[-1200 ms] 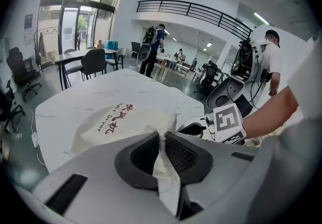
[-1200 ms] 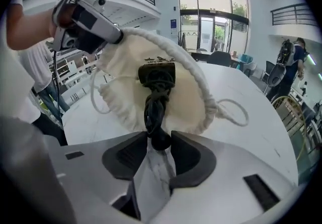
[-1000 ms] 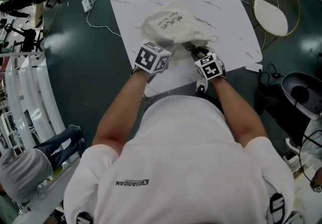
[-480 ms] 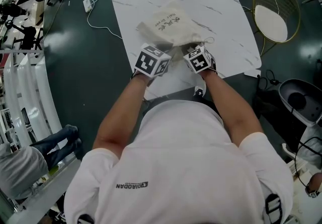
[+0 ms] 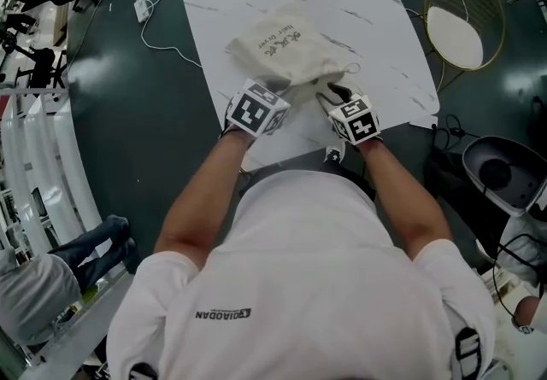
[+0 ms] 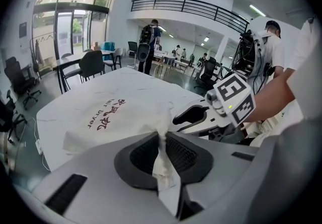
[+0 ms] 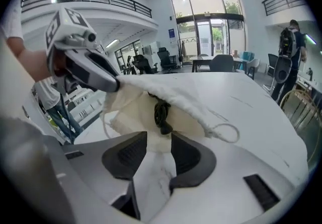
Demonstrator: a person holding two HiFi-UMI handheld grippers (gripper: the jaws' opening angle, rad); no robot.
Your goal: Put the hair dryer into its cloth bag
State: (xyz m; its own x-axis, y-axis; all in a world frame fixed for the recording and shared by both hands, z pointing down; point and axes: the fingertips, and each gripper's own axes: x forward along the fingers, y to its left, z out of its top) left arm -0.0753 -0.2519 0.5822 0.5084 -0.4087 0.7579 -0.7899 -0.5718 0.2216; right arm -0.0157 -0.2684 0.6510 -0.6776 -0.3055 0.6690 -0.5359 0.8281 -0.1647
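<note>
right gripper (image 7: 160, 143) back off crumpled bag (image 5: 286, 49)

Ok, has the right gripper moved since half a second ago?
Yes. The right gripper has drawn back from the cloth bag toward the table's near edge; its jaws just opened further, gripping nothing.

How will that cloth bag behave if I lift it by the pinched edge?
Probably floppy: the cloth bag bunches into folds where the left tongs pinch it. Likely weighted, since it looks bulged and a black cord shows in its mouth, so it may sag.
</note>
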